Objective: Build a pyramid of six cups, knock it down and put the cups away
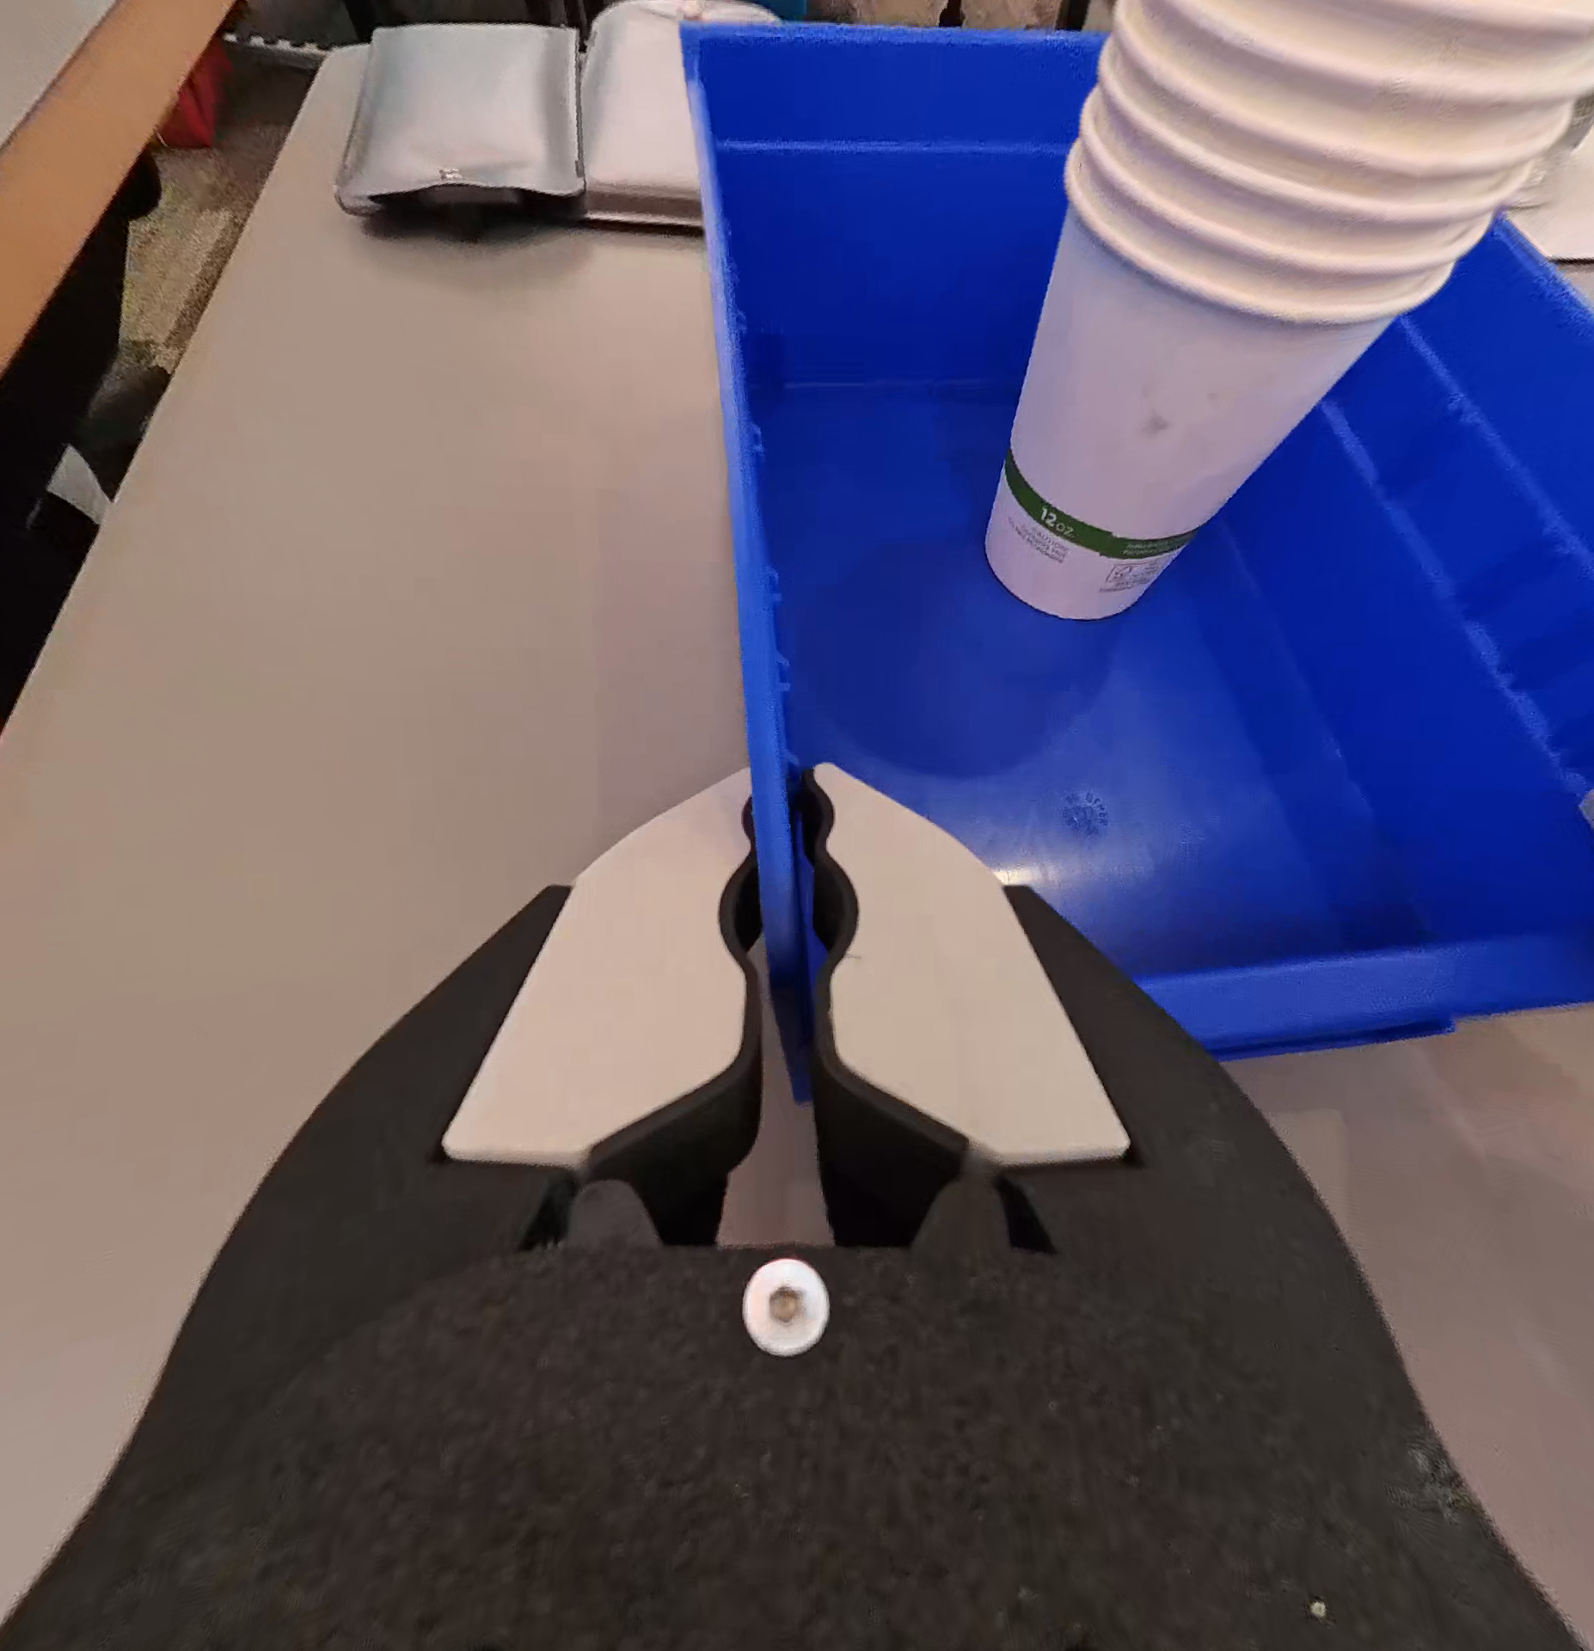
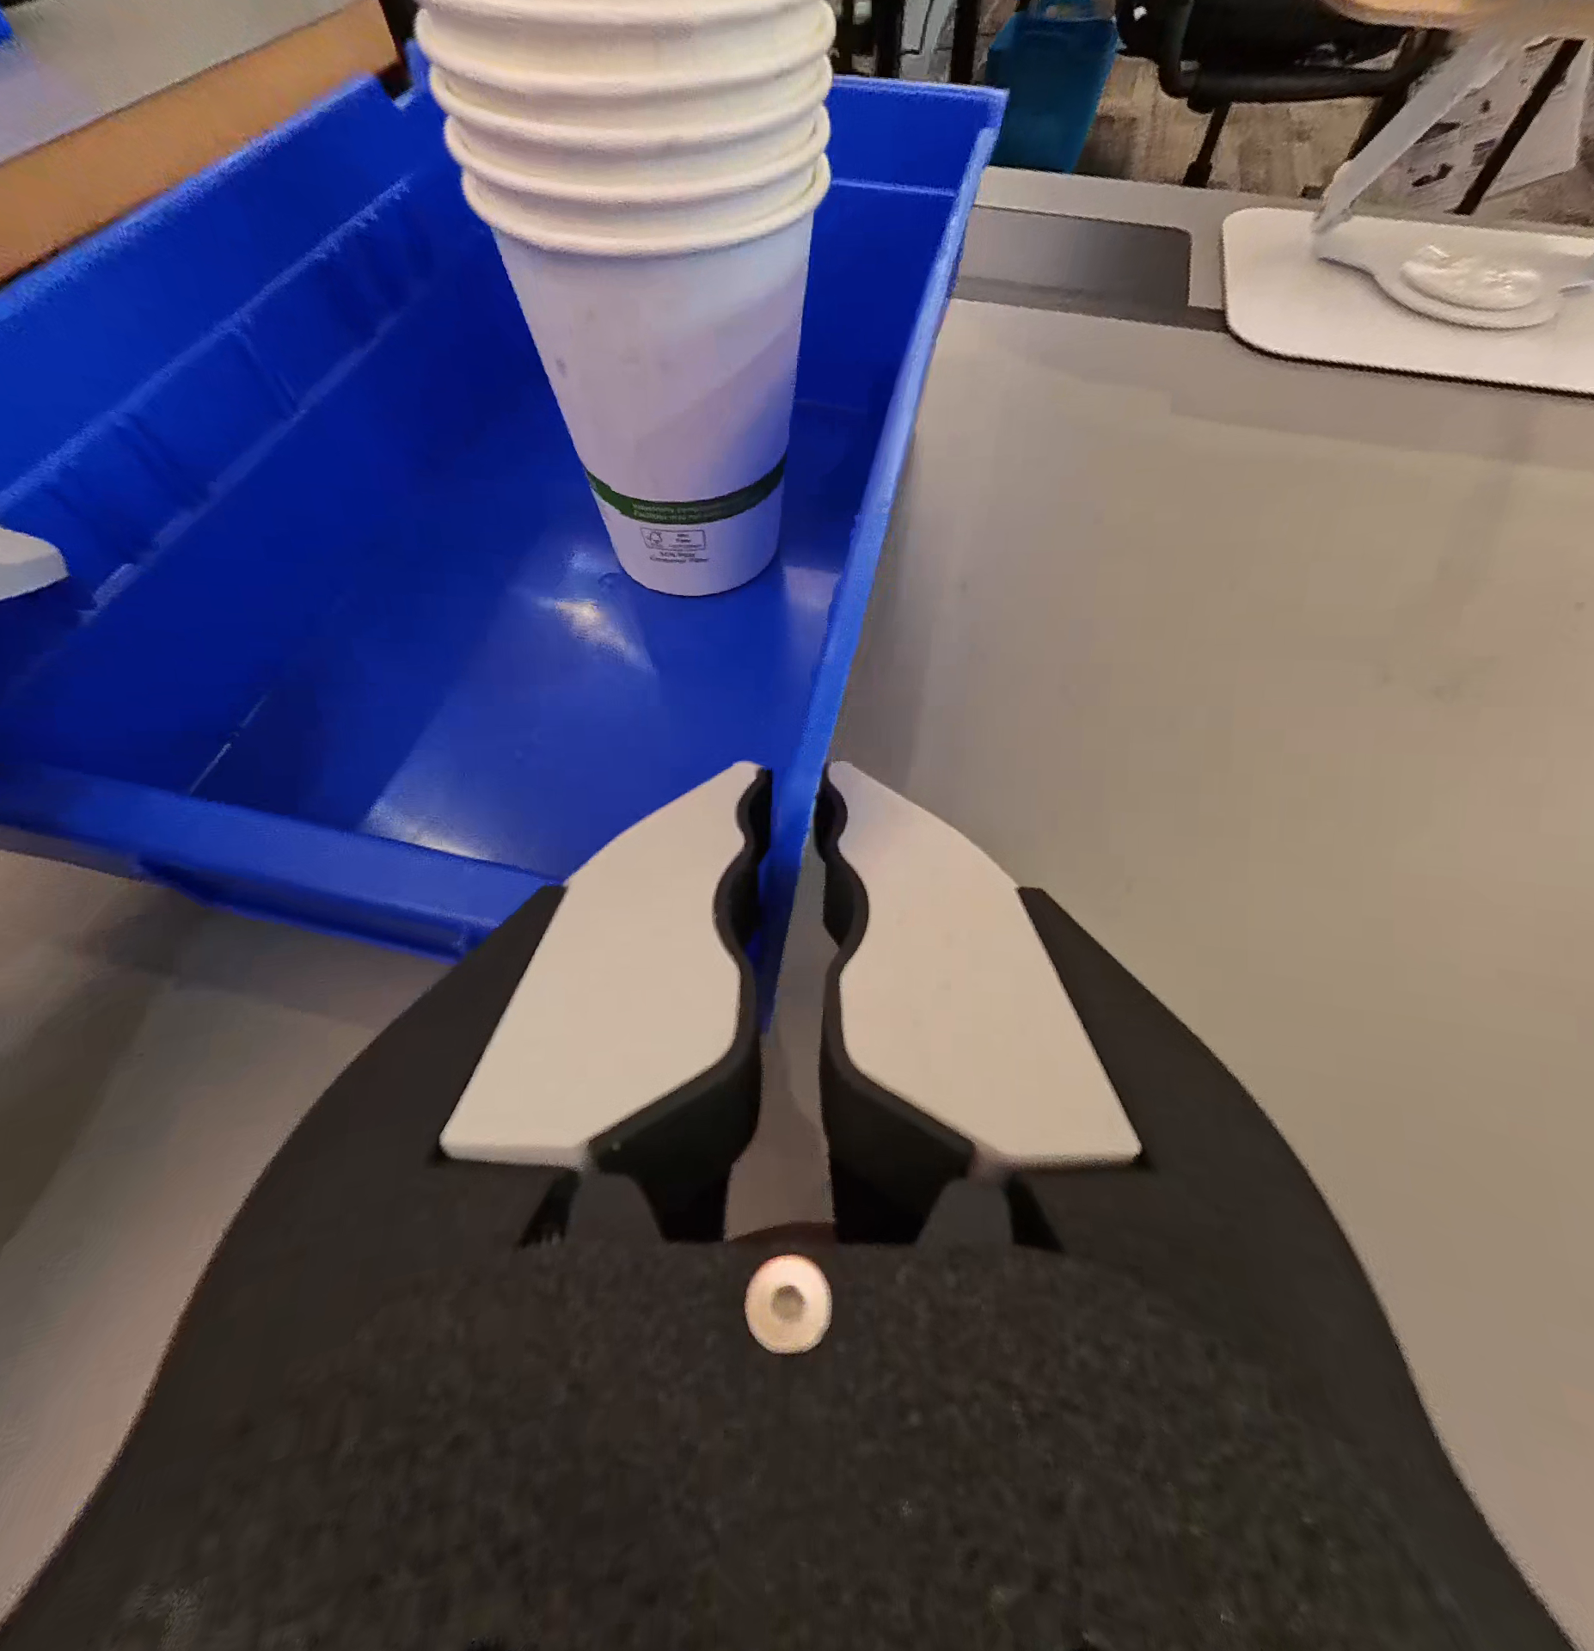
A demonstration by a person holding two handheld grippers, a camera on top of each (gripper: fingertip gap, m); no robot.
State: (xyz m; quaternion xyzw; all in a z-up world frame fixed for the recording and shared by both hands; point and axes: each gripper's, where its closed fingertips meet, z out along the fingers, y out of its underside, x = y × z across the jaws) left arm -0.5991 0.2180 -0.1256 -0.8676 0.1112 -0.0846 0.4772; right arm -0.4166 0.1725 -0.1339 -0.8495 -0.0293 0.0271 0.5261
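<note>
While the left gripper clamps the blue bin's left wall, the nested cup stack stands upright inside the bin on the grey table. Right wrist view: right gripper clenched on the bin's right wall, cup stack near that wall.

Glossy blue plastic bin, matt white paper cups — smooth grey tabletop.

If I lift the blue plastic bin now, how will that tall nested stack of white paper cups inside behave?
The stack of white paper cups will probably tip: it is tall, on one narrow base, and stands free of the walls. The blue plastic bin floor looks glossy, so the stack may slide too. With the left gripper and right gripper clamping opposite side walls, a level lift seems wise.
</note>
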